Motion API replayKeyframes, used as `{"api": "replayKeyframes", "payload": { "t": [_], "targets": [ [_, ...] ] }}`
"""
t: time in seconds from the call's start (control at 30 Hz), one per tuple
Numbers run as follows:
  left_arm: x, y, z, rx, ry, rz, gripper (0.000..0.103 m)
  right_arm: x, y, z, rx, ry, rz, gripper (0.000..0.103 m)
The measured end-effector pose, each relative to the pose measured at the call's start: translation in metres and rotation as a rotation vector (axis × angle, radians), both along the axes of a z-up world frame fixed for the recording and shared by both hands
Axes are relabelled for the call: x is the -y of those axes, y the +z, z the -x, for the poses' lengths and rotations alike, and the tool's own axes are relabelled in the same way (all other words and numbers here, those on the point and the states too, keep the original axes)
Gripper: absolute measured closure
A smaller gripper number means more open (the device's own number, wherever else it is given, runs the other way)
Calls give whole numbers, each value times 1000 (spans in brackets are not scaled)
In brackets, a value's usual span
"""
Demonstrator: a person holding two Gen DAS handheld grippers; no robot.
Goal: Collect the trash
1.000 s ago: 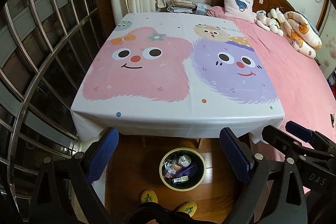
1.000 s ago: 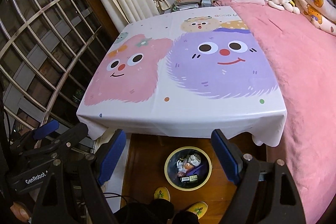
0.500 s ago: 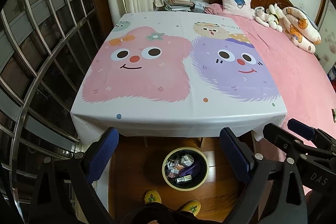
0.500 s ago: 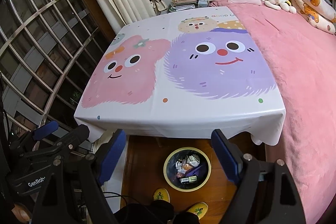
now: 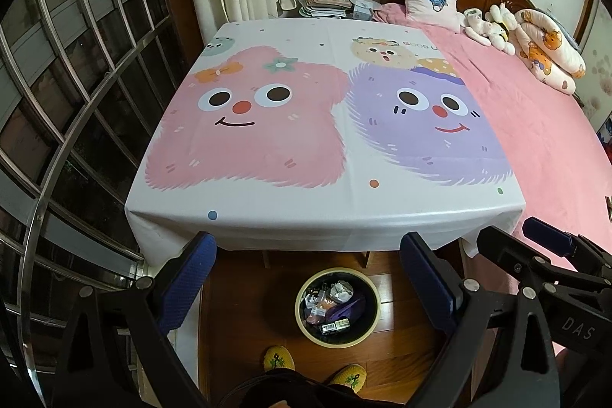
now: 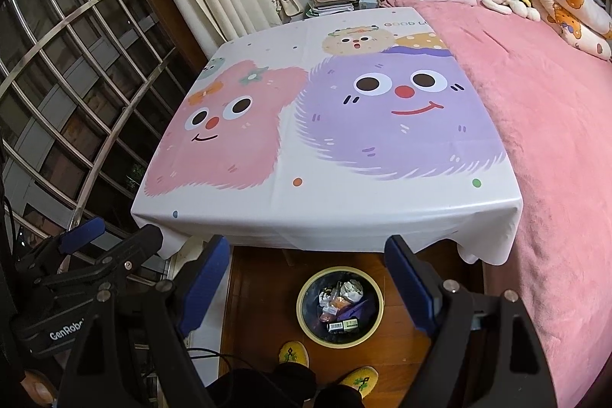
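A round waste bin (image 5: 306, 324) with a pale yellow rim stands on the wooden floor in front of the table; it also shows in the right wrist view (image 6: 376, 322). It holds several wrappers and crumpled paper (image 5: 341, 289). My left gripper (image 5: 308, 255) is open and empty, held high above the bin. My right gripper (image 6: 306, 253) is open and empty beside it, also above the bin. The table (image 5: 306, 217) wears a white cloth with pink and purple cartoon faces; no trash shows on it.
A bed with a pink blanket (image 5: 535, 125) lies against the table's right side, with a pillow and plush toys at its head. A barred window (image 5: 76, 64) and curtains are on the left. Books and a bag sit behind the table. Yellow slippers (image 5: 279, 360) are by the bin.
Both grippers have drifted slightly back and up, so the table and bin sit a little lower in view. Both stay open and empty.
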State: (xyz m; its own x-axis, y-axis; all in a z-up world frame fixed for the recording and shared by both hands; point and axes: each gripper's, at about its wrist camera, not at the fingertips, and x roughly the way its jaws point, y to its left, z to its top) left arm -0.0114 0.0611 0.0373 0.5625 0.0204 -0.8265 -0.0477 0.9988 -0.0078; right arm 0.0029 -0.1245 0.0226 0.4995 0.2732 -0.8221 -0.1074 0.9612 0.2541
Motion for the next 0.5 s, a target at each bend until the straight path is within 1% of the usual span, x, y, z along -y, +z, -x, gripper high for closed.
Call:
{"api": "replayKeyframes", "payload": {
  "t": [0.5],
  "targets": [
    [3,-2,-9,-6,-17,4,7,5,-1,-3,-2,-2,-7,19]
  ]
}}
